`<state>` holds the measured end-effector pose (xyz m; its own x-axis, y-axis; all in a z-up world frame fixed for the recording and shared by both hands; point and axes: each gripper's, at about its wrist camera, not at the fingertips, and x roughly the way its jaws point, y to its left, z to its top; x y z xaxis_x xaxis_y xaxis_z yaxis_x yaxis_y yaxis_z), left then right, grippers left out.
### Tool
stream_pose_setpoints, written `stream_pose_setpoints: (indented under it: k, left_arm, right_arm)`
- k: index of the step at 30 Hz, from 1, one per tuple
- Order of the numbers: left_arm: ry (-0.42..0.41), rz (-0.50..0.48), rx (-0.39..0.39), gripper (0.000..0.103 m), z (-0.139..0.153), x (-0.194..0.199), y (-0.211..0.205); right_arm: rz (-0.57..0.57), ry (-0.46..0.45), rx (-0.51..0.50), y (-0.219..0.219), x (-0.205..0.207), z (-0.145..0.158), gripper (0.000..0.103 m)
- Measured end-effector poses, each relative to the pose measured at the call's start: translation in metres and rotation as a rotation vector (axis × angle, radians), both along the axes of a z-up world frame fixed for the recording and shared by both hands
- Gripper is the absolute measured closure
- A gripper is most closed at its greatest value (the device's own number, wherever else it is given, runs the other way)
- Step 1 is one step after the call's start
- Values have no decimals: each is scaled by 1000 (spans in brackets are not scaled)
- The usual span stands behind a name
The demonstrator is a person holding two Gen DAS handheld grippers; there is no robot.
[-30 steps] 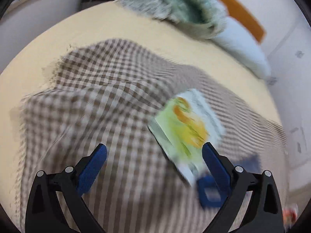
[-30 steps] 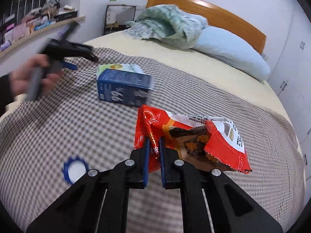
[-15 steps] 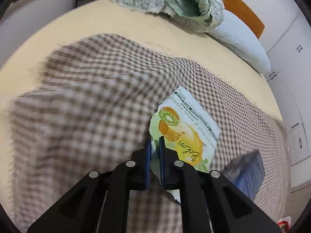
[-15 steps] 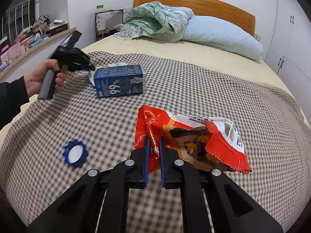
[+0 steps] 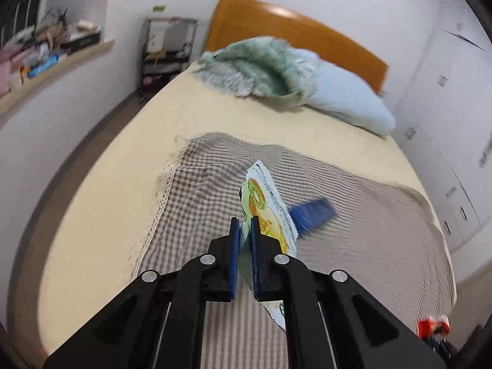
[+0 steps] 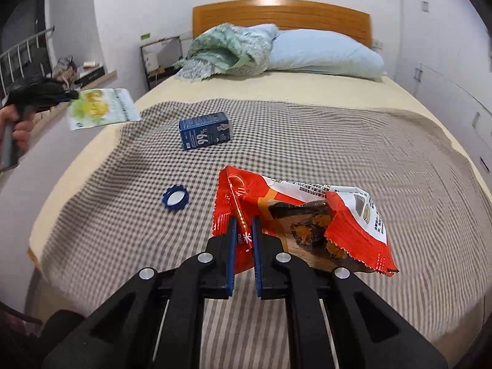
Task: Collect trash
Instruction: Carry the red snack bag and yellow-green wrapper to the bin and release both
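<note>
Left wrist view, fingers: the left gripper has its fingers pressed together, pinching the near edge of the green-and-yellow fruit snack wrapper.
Left wrist view, wrapper: it sticks out toward 12 o'clock from the fingertips and looks clear of the checked blanket on the bed.
Left wrist view, carton: the blue carton, blurred, lies on the blanket at about 2 o'clock from the fingertips, just past the wrapper.
Right wrist view, fingers: the right gripper has its fingers closed, pinching the left end of the red snack bag, which fans out toward 3 o'clock above the blanket.
Right wrist view, left hand: a hand at 9 o'clock carries the other gripper with the fruit wrapper out beyond the bed's side.
Right wrist view, left behind: the carton at 11 o'clock and a blue bottle cap at 10 o'clock rest on the blanket, well apart.
Step in hand: both pieces look picked up and in carriage; two pieces remain.
Next move: likely take both to a bin, which no view shows, let them go, then return for carton and cap.
</note>
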<state>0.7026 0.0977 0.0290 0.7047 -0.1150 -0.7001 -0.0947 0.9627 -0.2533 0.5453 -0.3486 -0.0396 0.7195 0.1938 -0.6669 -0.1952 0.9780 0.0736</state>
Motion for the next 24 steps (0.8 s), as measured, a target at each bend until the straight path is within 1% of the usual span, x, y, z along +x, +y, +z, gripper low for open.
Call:
stream_pose_setpoints:
  k: [2, 5, 7, 9, 12, 14, 17, 20, 21, 23, 24]
  left_arm:
    - [-27, -53, 21, 99, 22, -41, -17]
    - [-56, -181, 55, 99, 47, -101, -62]
    - [-78, -239, 63, 99, 52, -135, -90]
    - [-89, -277, 68, 99, 46, -161, -114]
    - [-64, -364, 43, 99, 27, -200, -160]
    - [-50, -435, 34, 99, 11, -224, -192]
    - [-9, -568, 17, 99, -22, -257, -248]
    - [33, -643, 12, 99, -53, -271, -286]
    - [57, -675, 7, 99, -66, -277, -301]
    - [113, -714, -12, 99, -89, -284, -323]
    - [141, -730, -20, 99, -100, -287, -333]
  right_arm:
    - [-32, -9, 25, -15, -33, 8, 94]
    - [-87, -15, 42, -40, -84, 10, 94]
    - [-132, -9, 45, -59, -116, 5, 94]
    - [-178, 11, 63, -78, -143, -5, 94]
    - [-241, 41, 72, -105, -185, -22, 93]
    - [-282, 77, 75, -124, -213, -40, 93]
    - [-336, 132, 91, -147, -241, -68, 93]
    - [-380, 195, 140, -167, -264, -104, 93]
    - [-388, 233, 176, -174, -270, -124, 93]
    - [-400, 289, 224, -182, -279, -152, 93]
    - [-411, 344, 257, -188, -280, -178, 93]
